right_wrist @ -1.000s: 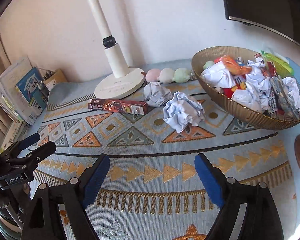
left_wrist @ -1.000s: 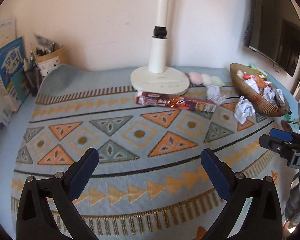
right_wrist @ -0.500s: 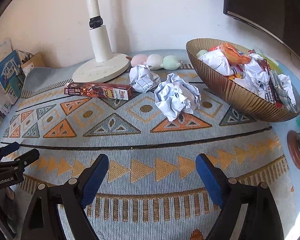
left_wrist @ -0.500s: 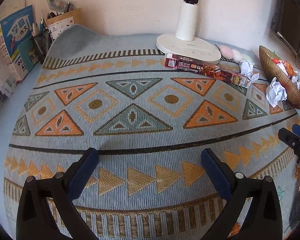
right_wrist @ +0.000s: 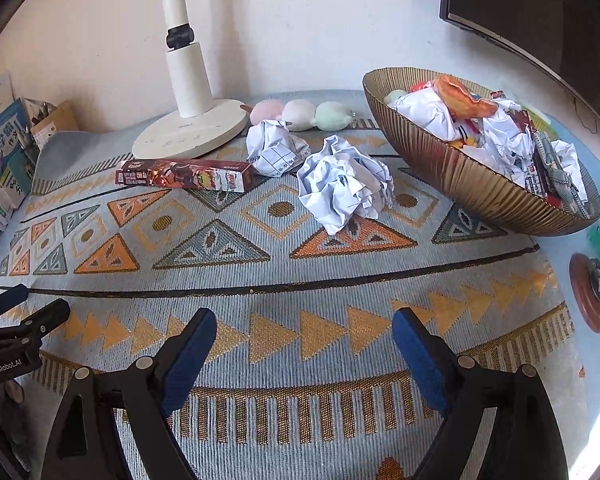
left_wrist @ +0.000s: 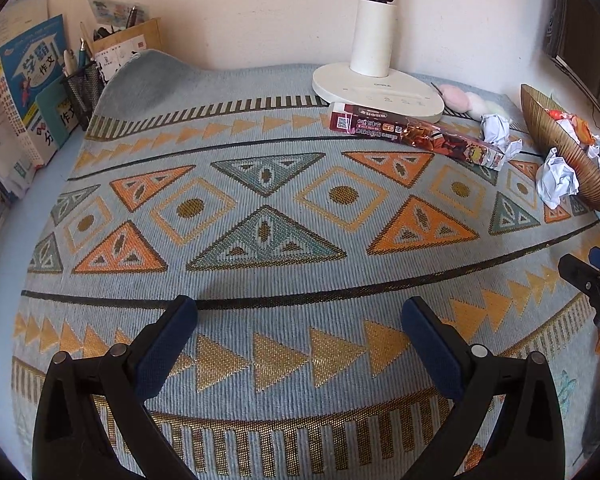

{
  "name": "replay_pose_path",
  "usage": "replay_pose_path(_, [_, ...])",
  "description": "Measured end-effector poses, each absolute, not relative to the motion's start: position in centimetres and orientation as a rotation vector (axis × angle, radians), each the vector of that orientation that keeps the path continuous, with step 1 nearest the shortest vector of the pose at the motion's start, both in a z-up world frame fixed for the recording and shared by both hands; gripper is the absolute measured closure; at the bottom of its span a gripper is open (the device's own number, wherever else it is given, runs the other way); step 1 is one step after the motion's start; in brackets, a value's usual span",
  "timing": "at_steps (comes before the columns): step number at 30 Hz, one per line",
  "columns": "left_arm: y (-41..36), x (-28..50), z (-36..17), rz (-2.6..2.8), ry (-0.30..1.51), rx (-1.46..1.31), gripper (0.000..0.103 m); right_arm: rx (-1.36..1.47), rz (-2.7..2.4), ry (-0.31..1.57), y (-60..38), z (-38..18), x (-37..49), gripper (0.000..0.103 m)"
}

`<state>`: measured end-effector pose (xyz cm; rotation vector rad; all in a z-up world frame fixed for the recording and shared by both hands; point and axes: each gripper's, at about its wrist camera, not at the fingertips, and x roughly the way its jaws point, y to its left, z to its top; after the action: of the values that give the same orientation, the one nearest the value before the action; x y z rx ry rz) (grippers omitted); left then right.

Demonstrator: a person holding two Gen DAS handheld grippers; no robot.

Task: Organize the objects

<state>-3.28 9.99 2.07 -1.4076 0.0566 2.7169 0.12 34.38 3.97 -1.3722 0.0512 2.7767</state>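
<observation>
Along the far left edge of my worktop [left_wrist: 40, 216], books [left_wrist: 24, 92] are leaning beside a mesh pen holder [left_wrist: 85, 92]. Nearer, my left hand-held gripper [left_wrist: 299, 320] is hovering over the patterned mat [left_wrist: 260, 208], jaws spread wide with nothing between them. Further right, a long printed box [right_wrist: 184, 175] is lying against the white lamp base [right_wrist: 188, 136]. Just right of the box, two crumpled paper balls [right_wrist: 346, 188] are sitting on the mat in front of three soft pastel balls [right_wrist: 302, 114]. My right hand-held gripper [right_wrist: 304, 330] is also gaping wide and gripping nothing. At the far right, a ribbed golden bowl [right_wrist: 472, 188] is holding crumpled paper and wrappers.
</observation>
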Motion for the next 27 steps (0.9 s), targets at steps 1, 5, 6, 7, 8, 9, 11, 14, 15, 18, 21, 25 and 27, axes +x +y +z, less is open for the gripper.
replay_pose_path(1, [9.92, -3.34, 2.05, 2.716, 0.058, -1.407, 0.0, -1.378, 2.775, 0.046, 34.33, 3.93, 0.08, 0.014])
replay_pose_path(5, [9.98, -3.24, 2.1, 2.715, 0.058, -1.406, 0.0, -1.383, 2.767, 0.026, 34.18, 3.88, 0.14, 0.013])
replay_pose_path(6, [9.92, -3.28, 2.08, 2.715, 0.058, -1.407, 0.0, -1.383, 2.765, 0.024, 34.23, 3.91, 0.2, 0.013])
replay_pose_path(7, [9.88, -3.32, 2.06, 2.715, 0.058, -1.407, 0.0, -1.383, 2.763, 0.024, 34.25, 3.91, 0.18, 0.012])
replay_pose_path(8, [9.87, -3.31, 2.06, 2.715, 0.058, -1.407, 0.0, -1.384, 2.763, 0.025, 34.31, 3.89, 0.16, 0.012])
replay_pose_path(9, [9.9, -3.27, 2.09, 2.715, 0.057, -1.406, 0.0, -1.385, 2.762, 0.028, 34.38, 3.91, 0.17, 0.012])
replay_pose_path(11, [9.85, -3.31, 2.07, 2.715, 0.058, -1.406, 0.0, -1.386, 2.758, 0.031, 34.49, 3.93, 0.22, 0.011])
replay_pose_path(14, [9.83, -3.29, 2.07, 2.715, 0.058, -1.406, 0.0, -1.391, 2.757, 0.032, 34.64, 3.93, 0.36, 0.011])
replay_pose_path(15, [9.87, -3.25, 2.1, 2.715, 0.058, -1.406, 0.0, -1.392, 2.757, 0.031, 34.65, 3.93, 0.35, 0.011])
replay_pose_path(18, [9.85, -3.23, 2.11, 2.715, 0.057, -1.406, 0.0, -1.391, 2.758, 0.03, 34.69, 3.95, 0.34, 0.011])
replay_pose_path(21, [9.84, -3.22, 2.11, 2.715, 0.057, -1.406, 0.0, -1.385, 2.759, 0.035, 34.66, 3.99, 0.34, 0.011])
replay_pose_path(25, [9.78, -3.24, 2.1, 2.716, 0.057, -1.405, 0.0, -1.388, 2.761, 0.036, 34.52, 3.91, 0.24, 0.011])
replay_pose_path(27, [9.81, -3.19, 2.12, 2.716, 0.057, -1.405, 0.0, -1.379, 2.765, 0.037, 34.49, 3.97, 0.27, 0.011])
